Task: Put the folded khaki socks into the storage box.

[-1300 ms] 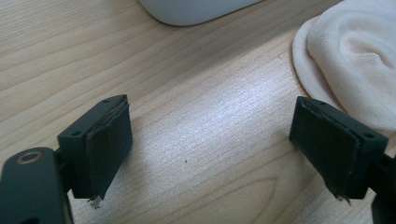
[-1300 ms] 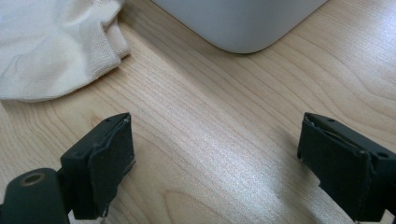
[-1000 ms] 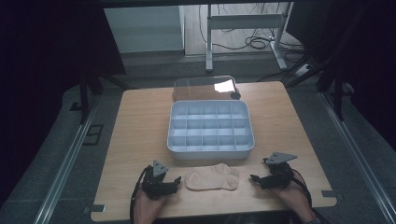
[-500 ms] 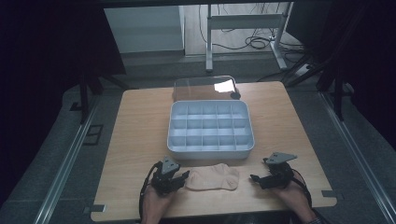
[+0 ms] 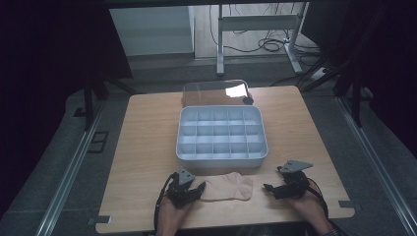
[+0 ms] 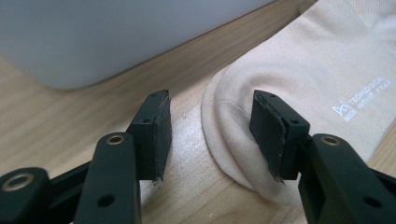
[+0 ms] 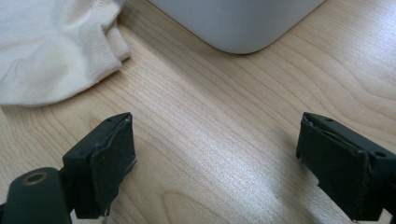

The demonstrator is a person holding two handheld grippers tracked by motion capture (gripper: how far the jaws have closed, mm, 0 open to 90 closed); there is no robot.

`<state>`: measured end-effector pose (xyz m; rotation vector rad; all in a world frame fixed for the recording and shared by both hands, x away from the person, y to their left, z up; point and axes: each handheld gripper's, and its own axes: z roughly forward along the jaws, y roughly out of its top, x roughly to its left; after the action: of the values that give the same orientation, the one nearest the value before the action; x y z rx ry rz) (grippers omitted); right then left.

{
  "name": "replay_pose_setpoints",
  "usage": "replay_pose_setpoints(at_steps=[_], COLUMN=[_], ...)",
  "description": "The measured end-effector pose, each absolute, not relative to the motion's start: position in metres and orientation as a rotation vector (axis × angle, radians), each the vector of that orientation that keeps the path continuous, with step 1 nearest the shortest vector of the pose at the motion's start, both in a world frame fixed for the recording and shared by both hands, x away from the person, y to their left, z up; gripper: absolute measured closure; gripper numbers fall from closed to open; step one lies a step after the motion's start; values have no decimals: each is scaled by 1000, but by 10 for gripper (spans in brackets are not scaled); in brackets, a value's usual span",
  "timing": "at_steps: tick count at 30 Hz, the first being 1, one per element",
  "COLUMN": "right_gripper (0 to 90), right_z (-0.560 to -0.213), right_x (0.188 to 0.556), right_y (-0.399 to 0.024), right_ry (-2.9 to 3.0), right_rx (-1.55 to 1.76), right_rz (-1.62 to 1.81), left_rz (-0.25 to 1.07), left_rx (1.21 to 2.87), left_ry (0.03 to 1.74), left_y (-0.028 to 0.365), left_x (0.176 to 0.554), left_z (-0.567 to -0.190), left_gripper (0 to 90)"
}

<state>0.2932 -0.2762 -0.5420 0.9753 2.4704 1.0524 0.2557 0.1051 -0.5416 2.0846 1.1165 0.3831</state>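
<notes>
Sock (image 5: 227,187): lies flat on the table (image 5: 147,142) at the 6 o'clock edge, just in front of the tray, its long axis running 9 to 3 o'clock; pale beige, with small white print showing in the left gripper view (image 6: 327,79).
Tray (image 5: 221,136): white, divided into small empty cells, at the table's centre; its near wall sits just beyond the sock, so the sock is probably meant for one of those cells.
Lid (image 5: 214,91): clear, at 12 o'clock, touching or just behind the tray's far wall; set out of the way so the cells are reachable.
Left gripper (image 5: 187,189): at the sock's 9 o'clock end. Its fingers (image 6: 154,130) stand at a middling gap, one on bare wood, the other over the rounded end of the sock, so they straddle the fabric's edge; nothing is pinched yet. I judge this is the line-up for a grab of that end.
Right gripper (image 5: 278,189): at 3 o'clock of the sock, apart from it, low over bare wood. Its fingers (image 7: 105,163) are wide and empty; the sock's ribbed end (image 7: 56,51) lies off at 10 o'clock in its view. Likely waiting to take the other end.
Risk: a thin flat sock may slip the pinch unless the fingers press down into the wood.
</notes>
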Motion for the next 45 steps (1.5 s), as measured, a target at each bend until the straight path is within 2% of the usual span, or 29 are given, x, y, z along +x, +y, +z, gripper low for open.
replay_pose_setpoints(at_steps=[1, 3, 4, 7, 10, 14, 20, 25, 27, 29, 31, 32, 34, 37, 38, 40, 41, 42, 45], right_gripper=[114, 113, 114, 113, 114, 118, 147, 207, 266, 288, 369, 369, 434, 477, 533, 548, 637, 637, 715], right_z=[-542, -542, -542, -542, -542, -542, -542, -541, -540, -539, -537, -537, -535, -533, -532, -531, -529, -529, -526], right_x=[293, 293, 293, 293, 293, 293, 293, 290, 289, 289, 288, 288, 287, 286, 286, 286, 286, 286, 285], right_y=[-276, -276, -276, -276, -276, -276, -277, -277, -277, -276, -275, -275, -274, -273, -272, -272, -271, -271, -269], right_ry=[2470, 2470, 2470, 2469, 2469, 2468, 2457, 2445, 2451, 2452, 2461, 2461, 2470, 2483, 2493, 2498, 2502, 2502, 2512], right_rx=[975, 975, 976, 976, 977, 978, 985, 997, 994, 993, 986, 986, 979, 977, 978, 977, 966, 966, 944], right_rz=[1052, 1052, 1052, 1051, 1051, 1051, 1054, 1063, 1065, 1066, 1069, 1069, 1088, 1106, 1124, 1129, 1132, 1132, 1161], left_rz=[384, 375, 365, 321, 269, 253, 298, 304, 305, 304, 304, 305, 303, 299, 298, 296, 297, 297, 295], left_rx=[2085, 2082, 2080, 2076, 2052, 2052, 2072, 2060, 2061, 2061, 2060, 2058, 2051, 2048, 2047, 2044, 2045, 2047, 2049], left_ry=[1120, 1120, 1119, 1128, 1142, 1147, 1130, 1121, 1118, 1119, 1118, 1119, 1123, 1130, 1131, 1135, 1136, 1136, 1136], left_y=[104, 103, 102, 100, 102, 103, 99, 99, 99, 98, 98, 98, 98, 97, 97, 97, 97, 96, 95], left_x=[255, 254, 253, 252, 253, 254, 252, 251, 250, 250, 249, 249, 250, 250, 250, 250, 250, 250, 250], left_z=[-541, -541, -541, -540, -540, -539, -536, -531, -530, -530, -529, -529, -529, -529, -529, -529, -529, -529, -530], left_gripper=[489, 546, 647, 764, 817, 840, 854, 854, 853, 854, 854, 854, 854, 854, 854, 854, 854, 854, 854])
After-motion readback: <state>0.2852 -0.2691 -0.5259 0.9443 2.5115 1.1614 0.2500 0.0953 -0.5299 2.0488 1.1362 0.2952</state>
